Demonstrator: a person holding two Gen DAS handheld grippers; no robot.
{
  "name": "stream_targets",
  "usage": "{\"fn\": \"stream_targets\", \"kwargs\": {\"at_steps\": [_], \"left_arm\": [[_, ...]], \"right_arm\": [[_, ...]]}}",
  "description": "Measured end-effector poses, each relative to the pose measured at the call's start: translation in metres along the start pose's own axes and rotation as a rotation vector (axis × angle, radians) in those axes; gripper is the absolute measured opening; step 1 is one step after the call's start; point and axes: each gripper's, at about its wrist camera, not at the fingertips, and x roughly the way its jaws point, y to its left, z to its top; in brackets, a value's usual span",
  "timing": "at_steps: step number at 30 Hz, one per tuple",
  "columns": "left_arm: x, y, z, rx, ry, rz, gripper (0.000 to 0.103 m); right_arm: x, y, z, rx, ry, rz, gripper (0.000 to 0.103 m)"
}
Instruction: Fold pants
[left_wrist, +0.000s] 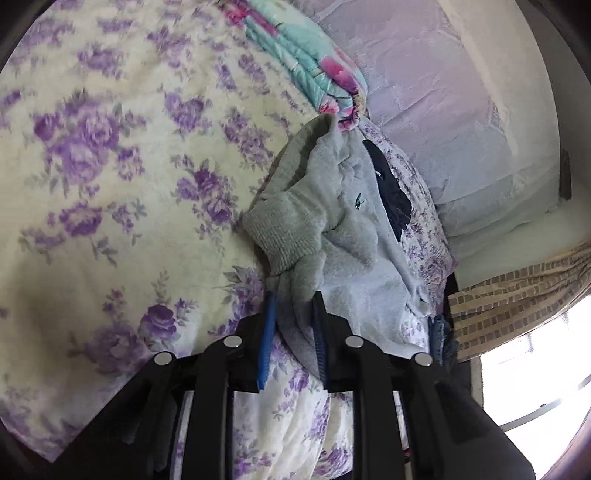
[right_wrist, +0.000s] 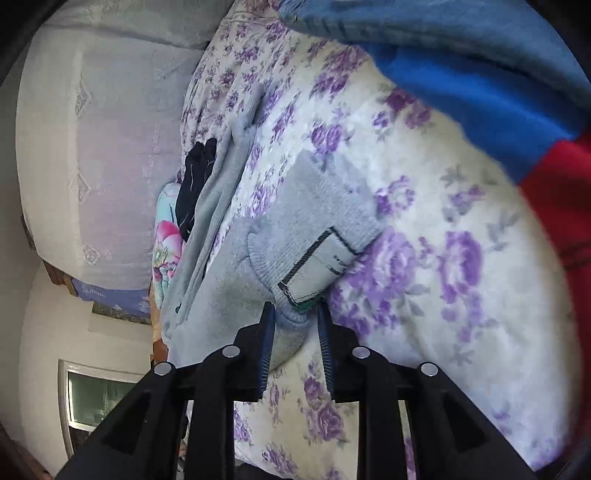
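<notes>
Light grey fleece pants (left_wrist: 343, 221) lie bunched on the bed, a ribbed hem (left_wrist: 284, 236) turned toward me. My left gripper (left_wrist: 293, 306) is shut on a thick fold of this grey cloth, which fills the gap between its blue pads. In the right wrist view the pants (right_wrist: 314, 214) show a ribbed band with a white sewn label (right_wrist: 317, 266). My right gripper (right_wrist: 295, 314) stands open around the rounded grey edge below that label. The cloth rests against the left pad, and a strip of bedspread shows beside the right pad.
A cream bedspread with purple flowers (left_wrist: 110, 166) covers the bed. A folded teal and pink quilt (left_wrist: 306, 62) and a dark garment (left_wrist: 391, 199) lie beyond the pants, near a pale pillow (left_wrist: 443, 110). Blue cloth (right_wrist: 480, 85) and red cloth (right_wrist: 561, 206) lie at the right.
</notes>
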Motion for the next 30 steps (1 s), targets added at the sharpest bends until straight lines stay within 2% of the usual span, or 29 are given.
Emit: {"fn": "stream_targets", "kwargs": {"at_steps": [2,3,4,5,7,9,11,12,14,15,16,17,18,19,20,21,22,23,25,27,28,29,30], "left_arm": [[-0.019,-0.015,0.001,0.062,-0.073,0.074,0.022],[-0.026,-0.027,0.004,0.098,-0.105,0.091,0.023],[-0.026,-0.041,0.007,0.132,-0.106,0.073,0.026],[-0.019,-0.058,0.010,0.174,-0.079,0.038,0.030],[0.007,-0.094,0.012,0.253,-0.019,-0.003,0.032],[0.044,-0.137,0.003,0.363,0.070,-0.056,0.038],[0.090,-0.174,-0.013,0.443,0.168,-0.102,0.045],[0.123,-0.192,-0.023,0.482,0.250,-0.105,0.045],[0.174,-0.206,-0.040,0.543,0.359,-0.073,0.045],[0.195,-0.206,-0.043,0.560,0.371,-0.011,0.045],[0.211,-0.202,-0.043,0.561,0.373,0.050,0.044],[0.224,-0.193,-0.039,0.548,0.372,0.095,0.038],[0.235,-0.180,-0.030,0.509,0.374,0.117,0.027],[0.242,-0.164,-0.017,0.447,0.377,0.132,0.000],[0.245,-0.148,-0.004,0.368,0.384,0.104,0.002],[0.246,-0.127,0.011,0.243,0.392,0.027,0.002],[0.246,-0.113,0.020,0.159,0.395,-0.012,0.002],[0.245,-0.107,0.024,0.126,0.402,-0.034,0.002],[0.237,-0.109,0.022,0.165,0.401,-0.011,0.001],[0.218,-0.114,0.023,0.218,0.371,0.018,0.008],[0.203,-0.115,0.028,0.222,0.346,0.016,0.024],[0.193,-0.118,0.031,0.220,0.324,0.005,0.046],[0.175,-0.118,0.042,0.220,0.286,-0.018,0.055]], "right_arm": [[-0.027,0.021,-0.004,-0.089,-0.101,-0.051,0.029],[-0.033,0.035,-0.003,-0.135,-0.130,-0.042,0.029],[-0.033,0.057,-0.004,-0.194,-0.133,0.000,0.035],[-0.027,0.076,-0.006,-0.244,-0.116,0.051,0.049],[-0.003,0.118,-0.011,-0.341,-0.070,0.130,0.064],[0.032,0.148,-0.017,-0.411,-0.001,0.170,0.066],[0.073,0.159,-0.025,-0.397,0.108,0.199,0.066],[0.089,0.157,-0.030,-0.383,0.151,0.202,0.066],[0.111,0.145,-0.037,-0.361,0.191,0.143,0.066],[0.115,0.135,-0.037,-0.343,0.190,0.112,0.066],[0.115,0.119,-0.036,-0.317,0.183,0.075,0.065],[0.112,0.102,-0.033,-0.290,0.172,0.040,0.058],[0.108,0.089,-0.032,-0.270,0.171,0.040,0.048],[0.104,0.073,-0.027,-0.235,0.181,0.036,0.022],[0.101,0.059,-0.022,-0.196,0.185,0.022,0.003],[0.099,0.047,-0.018,-0.155,0.189,0.025,0.000],[0.098,0.038,-0.016,-0.117,0.199,0.060,0.000],[0.097,0.035,-0.016,-0.109,0.207,0.065,0.000],[0.092,0.043,-0.018,-0.163,0.207,0.012,0.000],[0.088,0.056,-0.017,-0.208,0.202,-0.036,0.003],[0.083,0.063,-0.013,-0.219,0.185,-0.053,0.012],[0.076,0.070,-0.008,-0.231,0.161,-0.043,0.034],[0.071,0.079,-0.001,-0.247,0.132,-0.026,0.049]]}}
